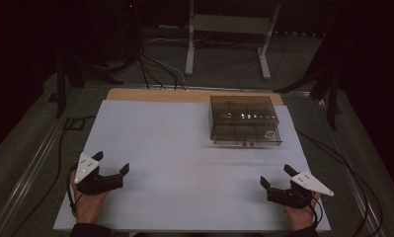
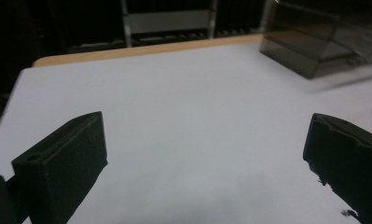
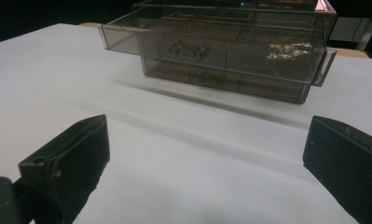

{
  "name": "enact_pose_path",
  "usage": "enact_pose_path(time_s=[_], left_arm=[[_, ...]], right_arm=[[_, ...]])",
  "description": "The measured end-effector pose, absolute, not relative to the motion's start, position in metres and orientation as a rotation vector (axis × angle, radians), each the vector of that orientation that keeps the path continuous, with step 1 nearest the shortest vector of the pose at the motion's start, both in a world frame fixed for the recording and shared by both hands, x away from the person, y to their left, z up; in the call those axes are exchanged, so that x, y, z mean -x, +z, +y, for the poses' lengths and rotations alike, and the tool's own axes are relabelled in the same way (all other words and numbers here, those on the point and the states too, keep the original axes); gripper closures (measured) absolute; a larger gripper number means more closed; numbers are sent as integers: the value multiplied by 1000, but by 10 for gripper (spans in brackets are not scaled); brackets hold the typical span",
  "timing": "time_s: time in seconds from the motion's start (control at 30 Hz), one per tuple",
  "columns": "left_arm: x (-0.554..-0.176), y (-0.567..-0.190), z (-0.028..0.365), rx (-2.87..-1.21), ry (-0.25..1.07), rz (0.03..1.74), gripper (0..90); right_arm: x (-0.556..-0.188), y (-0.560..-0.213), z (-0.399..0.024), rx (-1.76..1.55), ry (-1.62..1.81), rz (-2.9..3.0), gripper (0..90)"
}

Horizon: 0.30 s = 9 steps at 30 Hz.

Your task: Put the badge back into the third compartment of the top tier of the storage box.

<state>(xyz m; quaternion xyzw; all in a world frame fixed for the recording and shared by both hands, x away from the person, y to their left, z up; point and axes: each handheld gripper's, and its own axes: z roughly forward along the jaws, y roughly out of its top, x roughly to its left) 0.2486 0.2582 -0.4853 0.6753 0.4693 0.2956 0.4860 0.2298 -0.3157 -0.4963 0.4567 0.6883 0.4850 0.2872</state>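
Resting at the near edge of the white table (image 1: 184, 163), left gripper (image 1: 111, 165) at near left and right gripper (image 1: 276, 176) at near right both stand with jaws spread wide, grasping nothing. Smoked clear drawer box (image 1: 244, 121) sits far right, long axis left to right, drawer fronts toward the near edge. It lies straight ahead of the right gripper, well apart; that hand is nearer, so I judge it the likelier to reach.

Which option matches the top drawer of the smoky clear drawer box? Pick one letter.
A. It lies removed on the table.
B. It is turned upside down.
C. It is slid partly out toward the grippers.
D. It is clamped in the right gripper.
C: in the right gripper view the top drawer juts forward past the lower drawer, while the right gripper stays open and apart from it.
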Motion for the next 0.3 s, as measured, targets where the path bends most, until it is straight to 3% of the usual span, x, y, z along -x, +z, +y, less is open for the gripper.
enact_pose_path(time_s=[0.3], left_arm=[[-241, -487, 266, -1602, 733, 1166, 4]], right_arm=[[-229, -495, -318, -1220, 1301, 1837, 8]])
